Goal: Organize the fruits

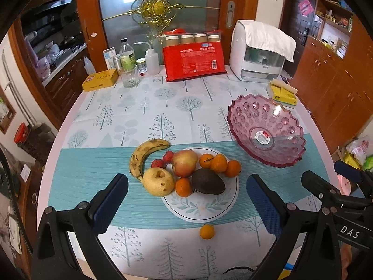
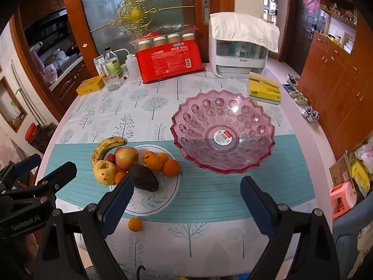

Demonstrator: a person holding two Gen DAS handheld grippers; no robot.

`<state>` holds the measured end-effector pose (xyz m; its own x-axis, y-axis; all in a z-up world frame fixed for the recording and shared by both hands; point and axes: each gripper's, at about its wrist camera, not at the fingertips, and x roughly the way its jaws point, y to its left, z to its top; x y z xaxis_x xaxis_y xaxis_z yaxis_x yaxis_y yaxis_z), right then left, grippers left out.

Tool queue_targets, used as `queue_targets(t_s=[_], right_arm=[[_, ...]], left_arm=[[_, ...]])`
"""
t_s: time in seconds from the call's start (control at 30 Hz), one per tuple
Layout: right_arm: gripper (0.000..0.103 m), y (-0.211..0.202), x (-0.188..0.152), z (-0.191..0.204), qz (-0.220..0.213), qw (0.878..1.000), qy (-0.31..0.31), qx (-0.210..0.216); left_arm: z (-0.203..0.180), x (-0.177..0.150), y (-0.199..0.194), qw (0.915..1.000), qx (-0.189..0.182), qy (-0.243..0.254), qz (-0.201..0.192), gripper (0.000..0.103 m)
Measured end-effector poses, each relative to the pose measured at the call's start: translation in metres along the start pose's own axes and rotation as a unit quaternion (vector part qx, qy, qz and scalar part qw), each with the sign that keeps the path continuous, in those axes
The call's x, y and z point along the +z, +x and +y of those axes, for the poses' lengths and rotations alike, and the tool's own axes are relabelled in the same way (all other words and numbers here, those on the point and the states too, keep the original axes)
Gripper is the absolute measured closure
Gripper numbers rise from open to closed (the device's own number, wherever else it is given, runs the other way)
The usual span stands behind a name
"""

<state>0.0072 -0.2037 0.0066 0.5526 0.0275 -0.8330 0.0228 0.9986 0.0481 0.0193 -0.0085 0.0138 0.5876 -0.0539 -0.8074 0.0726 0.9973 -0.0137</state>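
A pile of fruit lies on a round white mat (image 1: 200, 207): a spotted banana (image 1: 144, 154), a yellow pear (image 1: 158, 180), a red apple (image 1: 184, 163), a dark avocado (image 1: 208, 182), several mandarins (image 1: 219, 163) and small red fruits (image 1: 163, 161). One mandarin (image 1: 206, 231) lies alone on the cloth nearer me. An empty pink glass bowl (image 2: 221, 130) stands to the right. My left gripper (image 1: 186, 200) is open and empty, in front of the fruit. My right gripper (image 2: 186, 203) is open and empty, in front of the bowl.
At the table's far edge stand a red package (image 1: 194, 60), a white appliance (image 1: 258, 51) under a towel, bottles (image 1: 127, 56), a glass (image 1: 129, 75), a yellow tin (image 1: 100, 79) and a yellow tissue pack (image 1: 282, 93). Wooden cabinets (image 2: 338, 88) line the right side.
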Motion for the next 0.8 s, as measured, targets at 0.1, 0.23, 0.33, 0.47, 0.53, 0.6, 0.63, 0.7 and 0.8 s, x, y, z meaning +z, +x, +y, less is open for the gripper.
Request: queue_targets(t_s=[0.1, 0.23, 0.33, 0.47, 0.53, 0.6, 0.63, 0.7, 0.8], right_arm=[[0.01, -0.004, -0.002, 0.009, 0.0, 1.0, 0.011, -0.009], [0.01, -0.008, -0.004, 0.02, -0.002, 0.999, 0.027, -0.021], [0.01, -0.005, -0.007, 0.032, 0.006, 0.999, 0.027, -0.027], [0.01, 0.002, -0.012, 0.048, 0.019, 0.999, 0.023, -0.027], [0.01, 0.005, -0.016, 0.054, 0.024, 0.999, 0.024, -0.025], [0.01, 0.009, -0.02, 0.058, 0.03, 0.999, 0.029, -0.025], [0.01, 0.011, -0.022, 0.059, 0.032, 0.999, 0.032, -0.023], [0.01, 0.017, -0.026, 0.061, 0.036, 0.998, 0.037, -0.021], [0.01, 0.03, -0.035, 0.063, 0.04, 0.998, 0.045, -0.018]], left_arm=[[0.008, 0.005, 0.002, 0.9999, -0.009, 0.014, 0.001, 0.002], [0.015, 0.01, 0.005, 0.9991, -0.022, 0.035, 0.008, 0.002], [0.023, 0.012, 0.008, 0.9984, -0.03, 0.046, 0.012, 0.002], [0.034, 0.011, 0.02, 0.9973, -0.043, 0.051, 0.029, 0.002], [0.038, 0.008, 0.026, 0.9966, -0.048, 0.055, 0.039, 0.002], [0.042, 0.006, 0.033, 0.9957, -0.051, 0.06, 0.048, 0.002], [0.045, 0.004, 0.036, 0.9955, -0.052, 0.062, 0.05, 0.002], [0.051, 0.002, 0.043, 0.9952, -0.05, 0.065, 0.054, 0.002], [0.063, -0.001, 0.059, 0.9944, -0.05, 0.068, 0.063, 0.002]])
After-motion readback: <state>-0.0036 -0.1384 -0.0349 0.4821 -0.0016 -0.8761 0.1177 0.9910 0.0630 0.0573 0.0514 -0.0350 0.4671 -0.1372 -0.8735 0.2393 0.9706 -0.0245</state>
